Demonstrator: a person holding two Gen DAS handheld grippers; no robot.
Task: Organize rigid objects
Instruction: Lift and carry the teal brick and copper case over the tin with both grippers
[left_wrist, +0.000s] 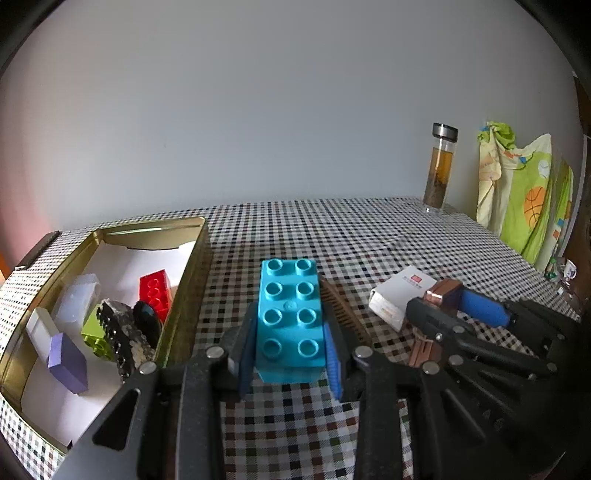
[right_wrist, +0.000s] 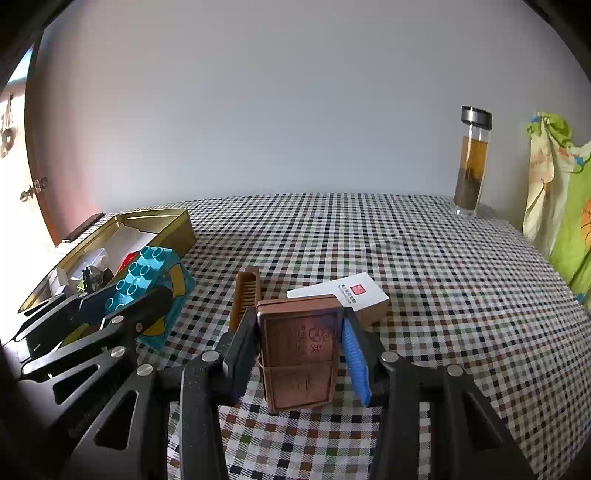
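Note:
My left gripper (left_wrist: 290, 325) is shut on a turquoise toy brick (left_wrist: 289, 314), held just above the checked tablecloth, right of a gold tin box (left_wrist: 192, 280). The brick also shows in the right wrist view (right_wrist: 147, 280). My right gripper (right_wrist: 301, 332) is shut on a copper-coloured metal case (right_wrist: 300, 354), also seen in the left wrist view (left_wrist: 441, 293). The tin (right_wrist: 177, 221) holds a red brick (left_wrist: 155, 291), a green brick (left_wrist: 94, 332), a purple block (left_wrist: 68, 362), clear blocks and a dark rock.
A brown wooden comb (right_wrist: 245, 291) lies between the grippers, and a white card box (right_wrist: 343, 291) lies behind the copper case. A glass tea bottle (right_wrist: 471, 162) stands at the back right. Green patterned cloth (right_wrist: 565, 192) hangs at the right edge.

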